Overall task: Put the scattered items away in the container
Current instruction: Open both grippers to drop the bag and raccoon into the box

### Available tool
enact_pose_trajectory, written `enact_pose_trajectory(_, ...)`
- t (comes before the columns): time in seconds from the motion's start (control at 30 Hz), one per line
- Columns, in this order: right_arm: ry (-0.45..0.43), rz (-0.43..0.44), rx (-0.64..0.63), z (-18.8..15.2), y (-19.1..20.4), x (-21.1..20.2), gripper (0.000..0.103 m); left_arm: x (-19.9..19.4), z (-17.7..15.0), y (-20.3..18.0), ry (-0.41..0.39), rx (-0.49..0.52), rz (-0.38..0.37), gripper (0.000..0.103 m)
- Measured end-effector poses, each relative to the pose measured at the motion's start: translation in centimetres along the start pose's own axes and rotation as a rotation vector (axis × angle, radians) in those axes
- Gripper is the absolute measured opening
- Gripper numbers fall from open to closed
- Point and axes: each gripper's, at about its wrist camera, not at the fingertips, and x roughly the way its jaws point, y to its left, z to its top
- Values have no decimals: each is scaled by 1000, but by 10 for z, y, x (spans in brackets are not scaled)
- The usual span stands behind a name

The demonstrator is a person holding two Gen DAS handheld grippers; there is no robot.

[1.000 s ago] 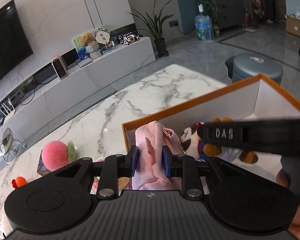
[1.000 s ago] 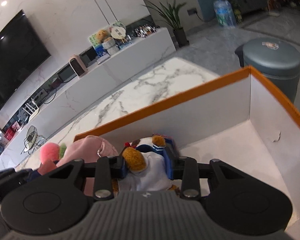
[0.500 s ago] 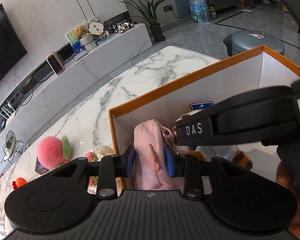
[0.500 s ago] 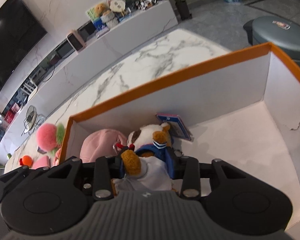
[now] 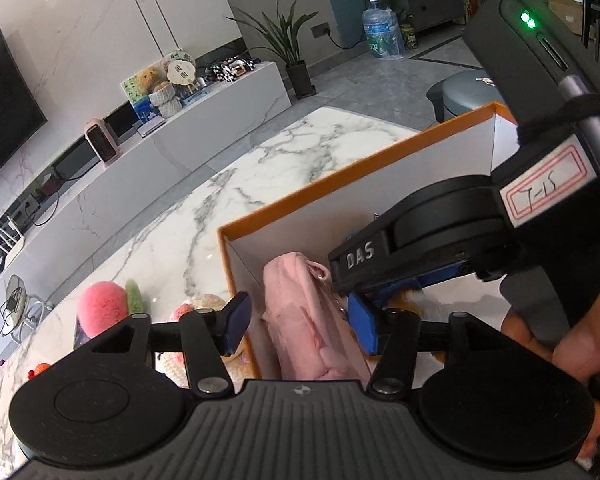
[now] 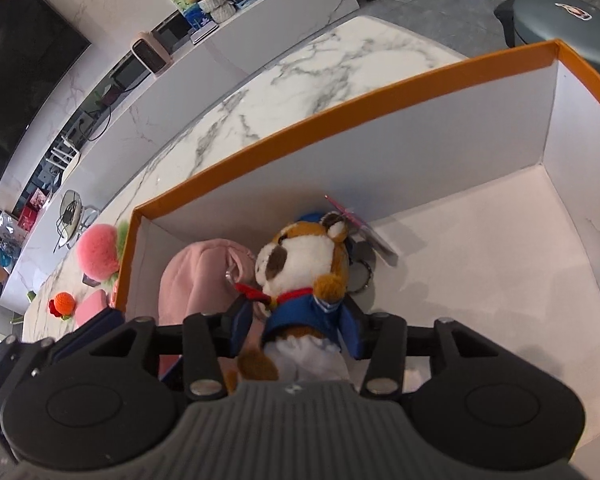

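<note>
An orange-rimmed white box (image 5: 340, 190) (image 6: 340, 112) stands on the marble table. A pink plush pouch (image 5: 308, 320) (image 6: 196, 276) lies in the box's left corner. My left gripper (image 5: 300, 322) is open with its jaws spread either side of the pouch. A brown and white plush dog in a blue sailor suit (image 6: 304, 276) lies in the box beside the pouch. My right gripper (image 6: 296, 326) is open around the dog's body, jaws apart from it. The right gripper's body crosses the left wrist view (image 5: 440, 240) and hides the dog there.
Outside the box on the left lie a pink and green plush ball (image 5: 104, 306) (image 6: 98, 254), a small orange toy (image 6: 62, 304) and more soft toys (image 5: 198, 308). A card (image 6: 364, 232) leans on the box's back wall. A grey stool (image 6: 568, 28) stands beyond the table.
Both grippers have opened: the left let go of the pink pouch, the right let go of the plush dog. Both items now rest in the box.
</note>
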Motion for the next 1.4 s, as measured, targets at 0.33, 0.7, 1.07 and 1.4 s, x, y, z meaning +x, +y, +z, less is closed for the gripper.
enact_pose_trajectory(0.33,-48,-31,16,-9,1,-25,65,-26,-4,23,-15,-108,26,72)
enact_pose_trajectory(0.7,-116,-64,-81,-28,31,-68,68,-69,-9,34,-79,-157,49,72)
enact_pose_trajectory(1.07,-222,-136,-156,-53,46,-119,71,-107,-19,32,-145,-178,43,72)
enact_pose_trajectory(1.4,-280,-146,-260,-81,81,-144,73,-137,-43,54,-179,-237,85,76)
